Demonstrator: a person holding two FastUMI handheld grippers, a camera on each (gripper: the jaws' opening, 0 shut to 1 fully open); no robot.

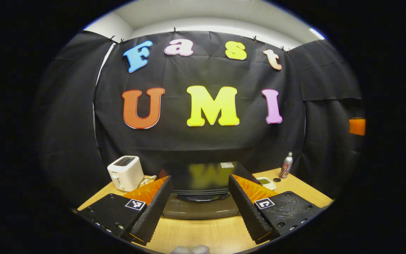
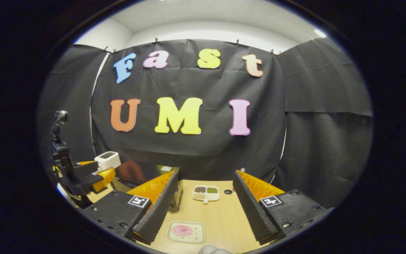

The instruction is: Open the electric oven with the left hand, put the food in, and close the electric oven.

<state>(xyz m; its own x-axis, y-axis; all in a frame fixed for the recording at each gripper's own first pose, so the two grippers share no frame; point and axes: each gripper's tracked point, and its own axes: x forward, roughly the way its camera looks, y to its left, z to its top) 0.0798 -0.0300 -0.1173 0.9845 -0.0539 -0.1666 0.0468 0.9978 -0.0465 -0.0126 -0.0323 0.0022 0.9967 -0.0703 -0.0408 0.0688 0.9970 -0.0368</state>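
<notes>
Left hand-held gripper (image 1: 200,208): jaws spread wide, holding nothing. Electric oven (image 1: 201,192) sits dead ahead, lower centre of the left gripper view, framed between the fingers on the bench (image 1: 203,233); dark glossy body, long axis lying across the frame, door apparently not yet opened. Left hand is clearly the nearer one.

Right hand-held gripper (image 2: 203,211): also open and empty. Food plate (image 2: 186,231), pink round item, lies at bottom centre of the right gripper view.

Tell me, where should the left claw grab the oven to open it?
Probably the curved handle bar across the top of the oven door, approached straight from the front. It bulges toward the left claw, whose open fingers already straddle it.
</notes>
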